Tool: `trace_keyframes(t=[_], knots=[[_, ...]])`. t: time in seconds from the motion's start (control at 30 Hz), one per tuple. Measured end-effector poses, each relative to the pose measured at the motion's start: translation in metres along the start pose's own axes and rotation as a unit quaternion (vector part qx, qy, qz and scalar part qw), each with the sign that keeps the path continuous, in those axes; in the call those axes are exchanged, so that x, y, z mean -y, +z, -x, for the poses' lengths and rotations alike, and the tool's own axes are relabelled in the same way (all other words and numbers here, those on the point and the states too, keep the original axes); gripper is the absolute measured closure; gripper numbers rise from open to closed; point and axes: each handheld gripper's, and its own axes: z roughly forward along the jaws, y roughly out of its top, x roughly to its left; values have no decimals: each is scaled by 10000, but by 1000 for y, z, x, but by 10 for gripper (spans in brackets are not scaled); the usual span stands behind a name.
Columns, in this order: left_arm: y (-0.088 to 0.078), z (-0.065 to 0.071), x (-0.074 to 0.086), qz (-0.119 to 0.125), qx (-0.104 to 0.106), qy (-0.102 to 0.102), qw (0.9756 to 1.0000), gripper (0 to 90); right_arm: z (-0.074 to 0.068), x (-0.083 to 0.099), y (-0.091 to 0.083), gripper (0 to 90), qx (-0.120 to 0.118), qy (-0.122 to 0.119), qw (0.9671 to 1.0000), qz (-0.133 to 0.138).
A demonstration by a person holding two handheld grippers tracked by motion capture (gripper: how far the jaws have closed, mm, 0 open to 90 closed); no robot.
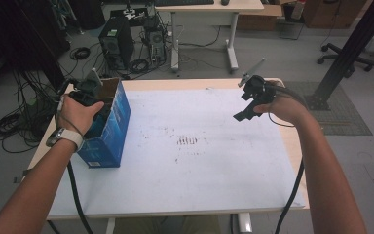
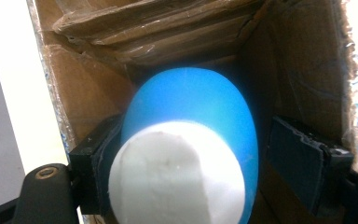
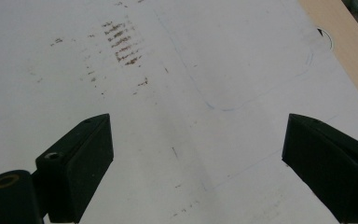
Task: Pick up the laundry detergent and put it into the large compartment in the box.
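Blue-and-white egg-shaped thing, its lower part cut off, sits inside the cardboard box between the left gripper's parted jaws; contact unclear. Right gripper hangs over the white sheet, jaws wide apart.

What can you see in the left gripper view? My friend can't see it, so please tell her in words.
A round blue and white object sits between the left gripper's two black jaws, inside an open cardboard box. One jaw touches it, and the other stands a little apart. The box's brown walls surround it.
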Motion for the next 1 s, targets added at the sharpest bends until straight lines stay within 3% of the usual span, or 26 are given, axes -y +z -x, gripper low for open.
trace_keyframes(t=[1.0], knots=[[-12,-3,5,92,114,10,9999,190,-3,-1,-2,89,7,-27,10000,27]])
